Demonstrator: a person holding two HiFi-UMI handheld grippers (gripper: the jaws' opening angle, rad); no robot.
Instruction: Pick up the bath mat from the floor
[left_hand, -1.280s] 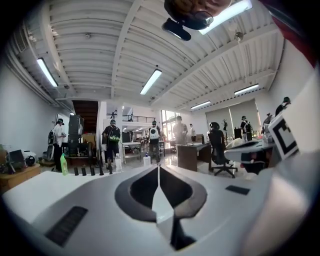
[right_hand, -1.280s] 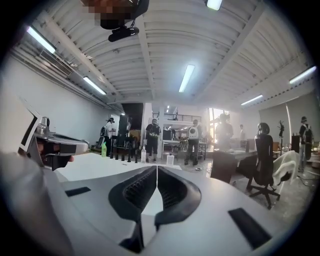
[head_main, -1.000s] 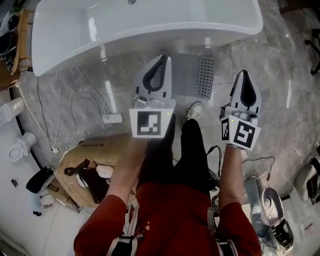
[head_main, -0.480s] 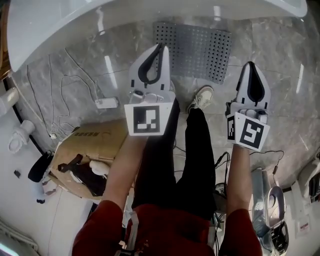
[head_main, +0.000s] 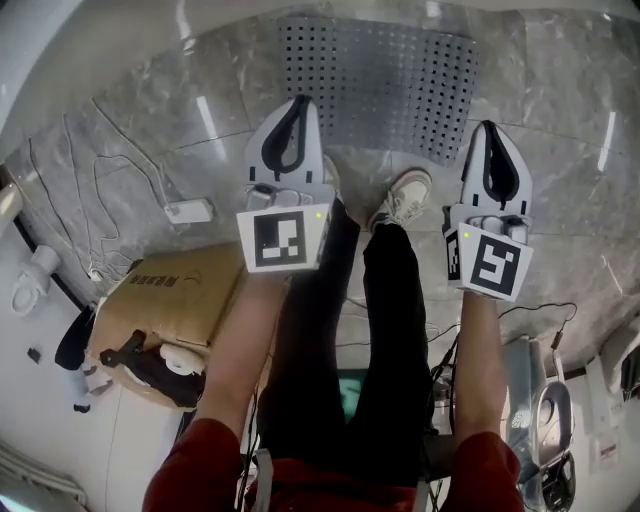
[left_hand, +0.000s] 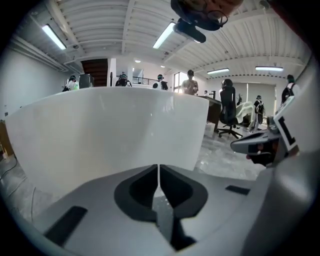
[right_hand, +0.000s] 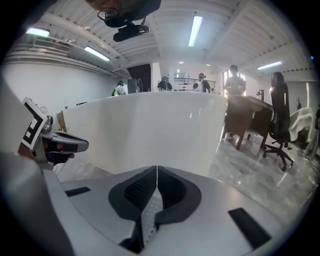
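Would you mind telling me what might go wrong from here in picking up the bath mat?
Both the left gripper and the right gripper have their jaws shut; unless opened first, they would likely just push the bath mat. The mat lies flat on the glossy floor, so its thin edge may be hard to pinch. The shoe stands close to the mat's near edge and could pin it.

Dark print on the cardboard box (head_main: 185, 305), too blurred to read, no legible text elsewhere
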